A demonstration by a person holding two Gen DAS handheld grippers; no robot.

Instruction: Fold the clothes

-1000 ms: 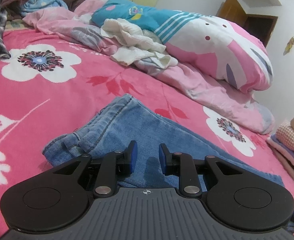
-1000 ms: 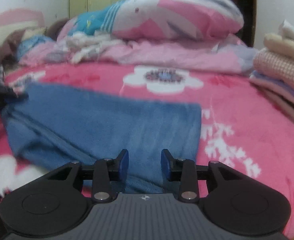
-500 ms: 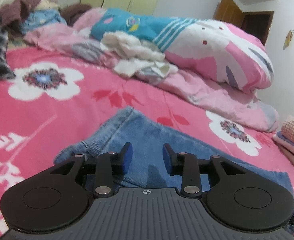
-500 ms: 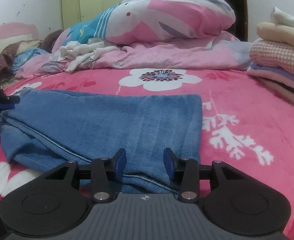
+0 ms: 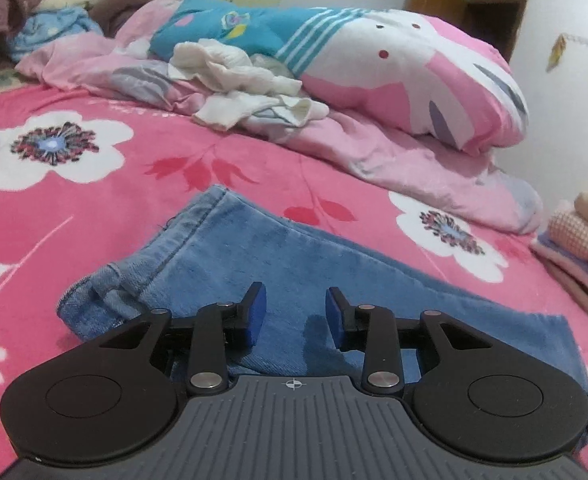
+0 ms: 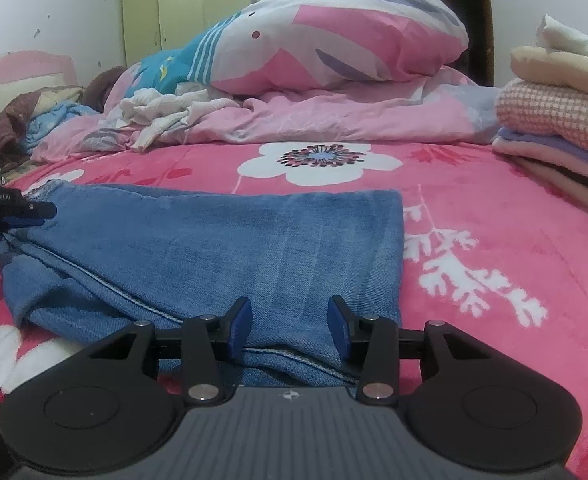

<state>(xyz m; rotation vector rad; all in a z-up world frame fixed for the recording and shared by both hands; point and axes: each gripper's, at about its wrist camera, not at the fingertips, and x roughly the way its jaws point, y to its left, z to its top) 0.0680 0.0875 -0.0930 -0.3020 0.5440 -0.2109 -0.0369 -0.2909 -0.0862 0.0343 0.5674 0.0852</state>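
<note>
Both tools, left tool point(image 5: 295, 312) and right tool point(image 6: 289, 326), hang released over folded jeans point(image 6: 221, 248) at lower frame, likely ready to pinch edges for another fold.

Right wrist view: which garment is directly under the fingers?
The folded blue jeans, lying flat on the pink blanket. The folded stack sits far right; the crumpled white clothes lie behind.

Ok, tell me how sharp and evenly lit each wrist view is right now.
Left wrist view: sharp, soft indoor light, a faint shadow on the jeans under the left gripper; fisheye bends the edges. Right wrist view: also sharp, the right gripper crisp, dark vignette in the corners.
</note>
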